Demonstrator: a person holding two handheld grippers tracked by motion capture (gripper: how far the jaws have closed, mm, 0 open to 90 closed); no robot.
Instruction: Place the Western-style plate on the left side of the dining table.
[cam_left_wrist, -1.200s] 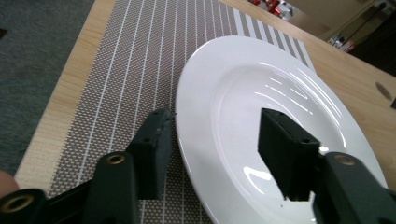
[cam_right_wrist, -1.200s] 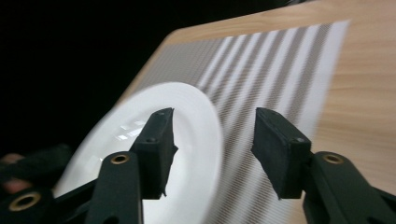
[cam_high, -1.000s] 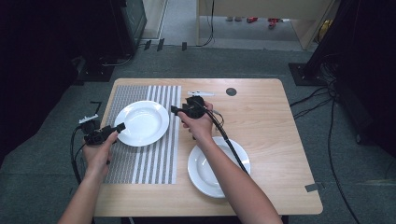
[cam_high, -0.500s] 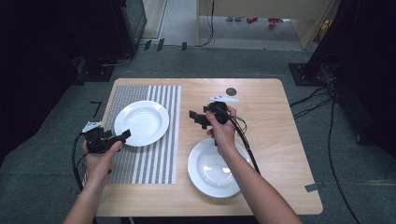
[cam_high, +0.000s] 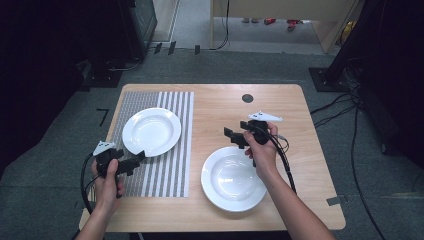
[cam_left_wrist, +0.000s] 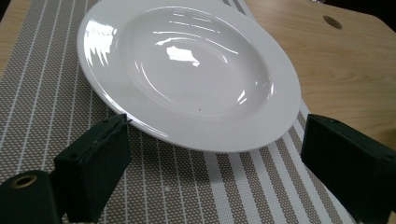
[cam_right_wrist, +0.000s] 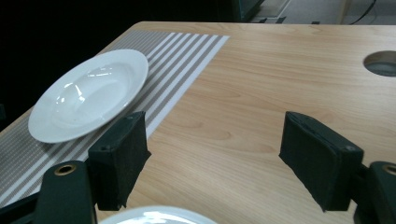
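Now your left tool (cam_high: 134, 161) sits at the lower left of the high view, jaws spread wide and gripping nothing, its tips just off the near rim of the round white deep plate (cam_high: 151, 131) on the placemat. In the left gripper view the two black jaws rise from the bottom corners with that plate (cam_left_wrist: 191, 70) lying between and beyond them; its rim comes close to the left jaw, but you cannot tell from here whether they touch. Your left hand (cam_high: 107, 177) wraps the tool's handle over the lower left edge of the grey-and-white striped woven placemat (cam_high: 165, 165), which covers the left part of the light wooden tabletop (cam_high: 300, 130).

Your right tool (cam_high: 231, 135) is at the middle of the high view, also released, jaws apart and empty, pointing toward the left of the frame. Your right hand (cam_high: 262, 150) holds it just above the upper right rim of the second round white deep plate (cam_high: 233, 178), which lies on bare wood at the lower centre. In the right gripper view the spread jaws frame bare tabletop (cam_right_wrist: 261, 93); the sliver of white at the bottom edge is this second plate's rim (cam_right_wrist: 154, 217), while the first plate (cam_right_wrist: 91, 93) and placemat (cam_right_wrist: 187, 60) lie at the upper left. A round dark hole in the tabletop (cam_high: 247, 98) sits near the far edge, well apart from both plates.
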